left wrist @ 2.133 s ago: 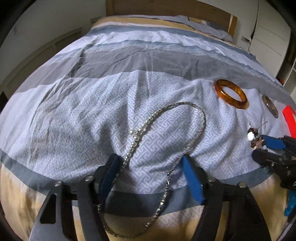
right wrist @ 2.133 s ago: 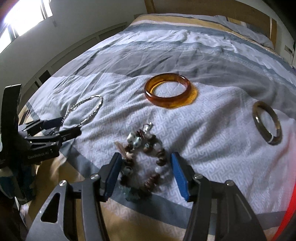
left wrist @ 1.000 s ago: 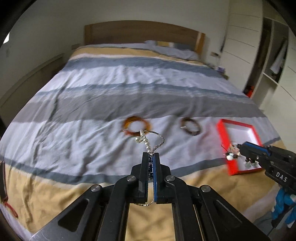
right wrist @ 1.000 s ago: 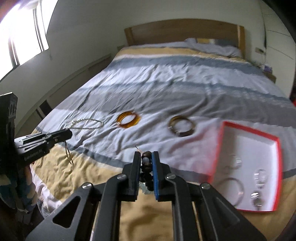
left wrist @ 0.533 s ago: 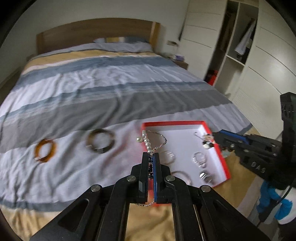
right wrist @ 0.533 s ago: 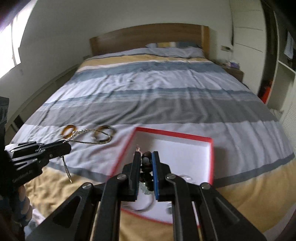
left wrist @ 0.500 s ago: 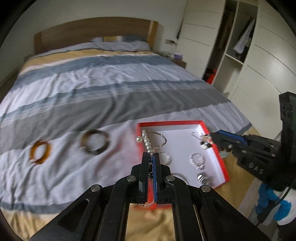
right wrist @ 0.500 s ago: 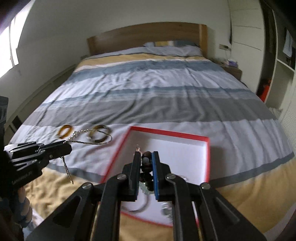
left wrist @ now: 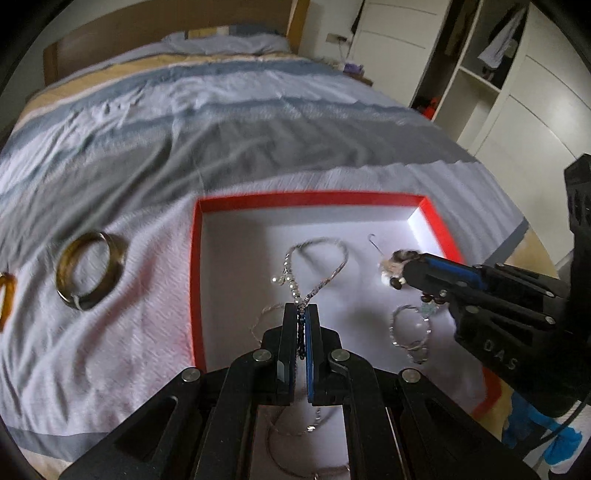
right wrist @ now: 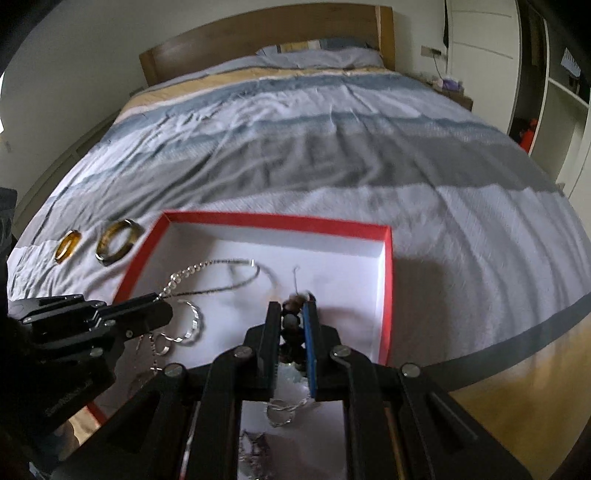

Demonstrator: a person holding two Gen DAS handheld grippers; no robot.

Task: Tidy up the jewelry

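A red-rimmed white tray [left wrist: 195,258] [right wrist: 386,280] lies on the striped bed. My left gripper [left wrist: 302,308] [right wrist: 162,306] is shut on a silver pearl necklace [left wrist: 334,273] [right wrist: 207,267] and holds it over the tray's left half. My right gripper [right wrist: 291,304] [left wrist: 400,271] is shut on a brown beaded bracelet [right wrist: 291,317] [left wrist: 397,258] over the tray's right half. Silver bracelets [left wrist: 410,328] [right wrist: 192,321] lie in the tray.
A dark bangle [left wrist: 88,271] [right wrist: 118,242] and an amber bangle [right wrist: 66,245] [left wrist: 5,299] lie on the bedspread left of the tray. A wardrobe and open shelves [left wrist: 480,74] stand to the right of the bed. A wooden headboard [right wrist: 258,33] is at the far end.
Both grippers have moved closer and lower over the tray, each still holding its piece. The tray now fills the middle of both views.
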